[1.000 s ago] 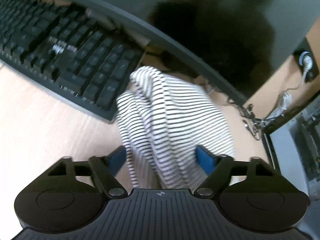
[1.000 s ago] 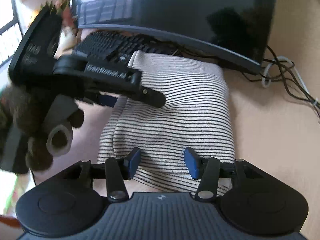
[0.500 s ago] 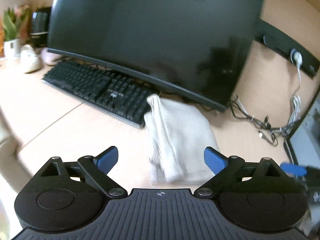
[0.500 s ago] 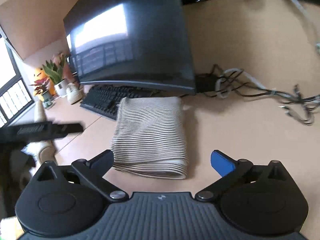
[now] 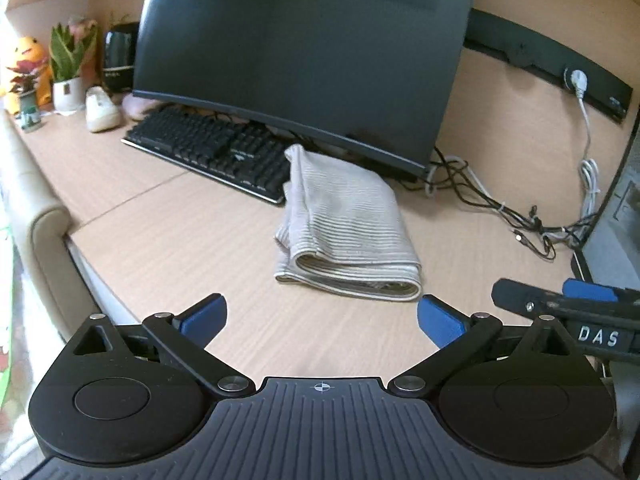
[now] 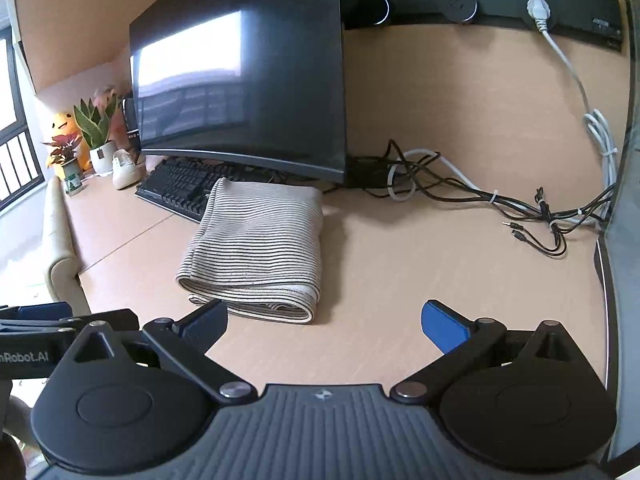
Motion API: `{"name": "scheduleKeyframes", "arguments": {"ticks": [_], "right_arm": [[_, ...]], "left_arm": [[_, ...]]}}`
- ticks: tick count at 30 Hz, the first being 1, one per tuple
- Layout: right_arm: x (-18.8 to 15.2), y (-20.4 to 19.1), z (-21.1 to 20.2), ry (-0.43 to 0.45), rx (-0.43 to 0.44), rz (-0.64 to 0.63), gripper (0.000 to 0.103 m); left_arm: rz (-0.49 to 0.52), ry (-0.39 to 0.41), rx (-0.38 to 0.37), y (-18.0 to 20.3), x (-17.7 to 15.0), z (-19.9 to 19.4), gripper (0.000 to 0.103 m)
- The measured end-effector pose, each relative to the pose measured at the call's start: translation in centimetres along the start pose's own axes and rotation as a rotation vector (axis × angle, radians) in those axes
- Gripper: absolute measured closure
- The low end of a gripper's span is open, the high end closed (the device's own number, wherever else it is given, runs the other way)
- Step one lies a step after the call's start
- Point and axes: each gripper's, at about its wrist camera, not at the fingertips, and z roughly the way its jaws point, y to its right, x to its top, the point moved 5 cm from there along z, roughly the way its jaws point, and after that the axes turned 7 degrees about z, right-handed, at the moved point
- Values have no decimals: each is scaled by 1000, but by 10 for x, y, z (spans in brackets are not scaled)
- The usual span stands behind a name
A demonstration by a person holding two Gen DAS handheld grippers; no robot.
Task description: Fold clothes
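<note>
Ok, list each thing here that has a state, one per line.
striped garment: folded, lying flat on the desk, far end against the keyboard.
left tongs: open, empty.
right tongs: open, empty.
monitor: dark, only reflections.
white plug: in its socket.

wood desk (image 5: 168, 240), tan wall (image 6: 460, 92) (window (image 6: 16, 160) far left)

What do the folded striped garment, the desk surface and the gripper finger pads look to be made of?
Folded striped garment: soft knit fabric, probably cotton jersey; thin dark stripes on cream, with rounded, limp fold edges. Desk: light wood-grain top with a matte finish, likely laminate; a straight seam crosses it. Pads: blue, matte, seemingly rubber or soft plastic, on black plastic-looking linkages of the open right gripper.
</note>
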Motion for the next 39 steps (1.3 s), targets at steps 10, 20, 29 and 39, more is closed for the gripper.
{"name": "scheduleKeyframes", "arguments": {"ticks": [10, 20, 29, 39], "right_arm": [[-6, 9, -10, 1, 9, -35, 0], [-5, 18, -18, 14, 18, -56, 0], [-4, 22, -18, 5, 29, -73, 0], [-3, 23, -18, 1, 54, -90, 0]], "left_arm": [[7, -19, -4, 14, -8, -5, 0], [17, -19, 26, 18, -7, -2, 0], [35, -17, 35, 19, -6, -1, 0], [37, -38, 50, 18, -8, 0, 0]]}}
